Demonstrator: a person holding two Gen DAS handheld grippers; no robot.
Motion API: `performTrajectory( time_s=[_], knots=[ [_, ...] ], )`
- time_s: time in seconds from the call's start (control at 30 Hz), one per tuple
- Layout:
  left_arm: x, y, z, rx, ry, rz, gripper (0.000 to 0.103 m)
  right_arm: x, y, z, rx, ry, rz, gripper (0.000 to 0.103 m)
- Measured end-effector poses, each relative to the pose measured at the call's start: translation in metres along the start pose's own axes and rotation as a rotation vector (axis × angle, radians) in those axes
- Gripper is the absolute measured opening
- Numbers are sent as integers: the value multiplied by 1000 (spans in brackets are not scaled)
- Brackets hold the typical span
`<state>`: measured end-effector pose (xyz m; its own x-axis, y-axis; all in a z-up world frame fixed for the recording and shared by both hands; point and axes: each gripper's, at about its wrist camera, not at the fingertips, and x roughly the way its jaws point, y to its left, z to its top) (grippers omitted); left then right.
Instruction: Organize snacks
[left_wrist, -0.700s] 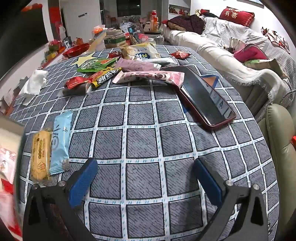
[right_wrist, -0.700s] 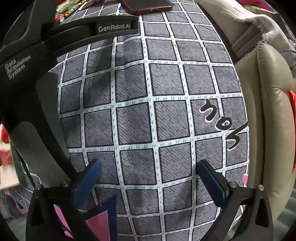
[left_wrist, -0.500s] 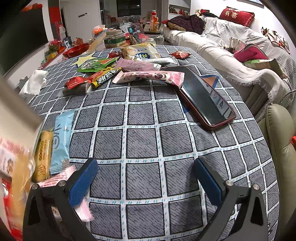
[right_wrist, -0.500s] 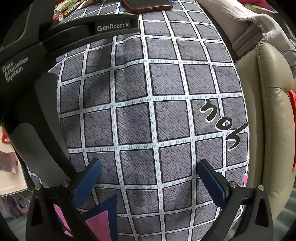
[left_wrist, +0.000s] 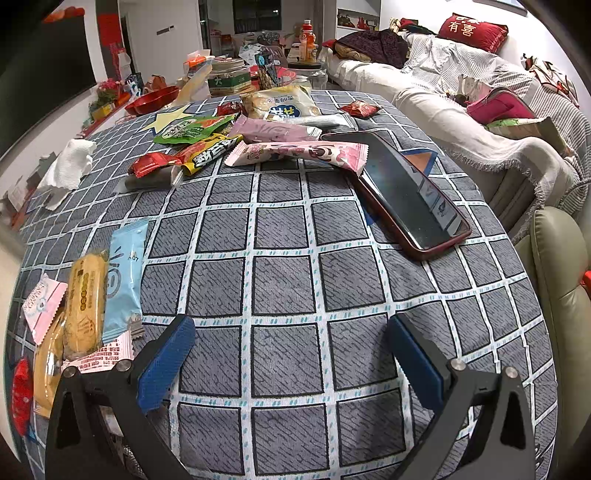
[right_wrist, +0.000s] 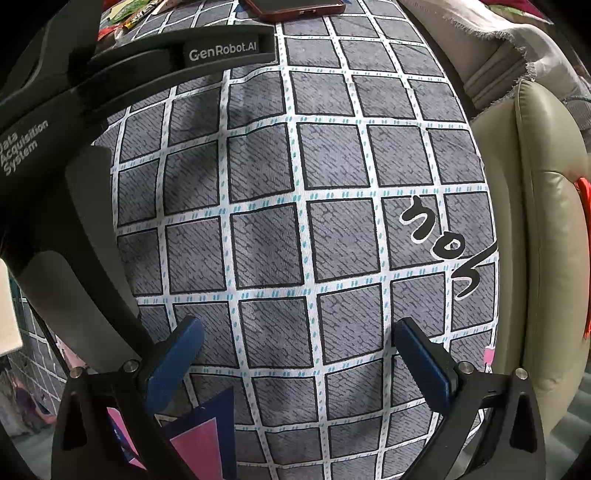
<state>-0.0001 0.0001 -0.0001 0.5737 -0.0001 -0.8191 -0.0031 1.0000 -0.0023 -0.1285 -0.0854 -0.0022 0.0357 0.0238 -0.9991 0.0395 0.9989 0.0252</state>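
Legible markings recorded: "GenRobot.AI" in pale letters on the black arm of the left gripper's housing (right_wrist: 225, 50), far left in the right wrist view; "Data Acquisition System" on the same housing, nearer the left edge. The light blue sachet (left_wrist: 123, 280), near left on the table, bore "A07". The red cushion (left_wrist: 472, 27) on the far right sofa carried white characters "有喜". Other wrapper print was too small to read.

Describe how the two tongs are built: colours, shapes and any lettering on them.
Both left tongs and right tongs have matte black, angular finger arms with triangular cut-outs and silver rivets at the joints. Each finger ends in a flat blue rectangular pad. In the right wrist view, the black body of the other device carries white lettering: "GenRobot.AI" and "Data Acquisition System". No cables or sleeves show.
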Motion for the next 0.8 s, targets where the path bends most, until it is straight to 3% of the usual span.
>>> performTrajectory(
  time_s=[0.6,0.67,0.77,0.8],
  knots=[
    [0,0,0,0,0,0,103,-3,1,3,32,-22,-9,103],
    [0,0,0,0,0,0,103,-2,2,7,17,25,25,103],
    [0,0,0,0,0,0,103,6,8,15,-45,215,109,103],
    [0,0,0,0,0,0,103,6,6,13,-50,241,110,103]
  ],
)
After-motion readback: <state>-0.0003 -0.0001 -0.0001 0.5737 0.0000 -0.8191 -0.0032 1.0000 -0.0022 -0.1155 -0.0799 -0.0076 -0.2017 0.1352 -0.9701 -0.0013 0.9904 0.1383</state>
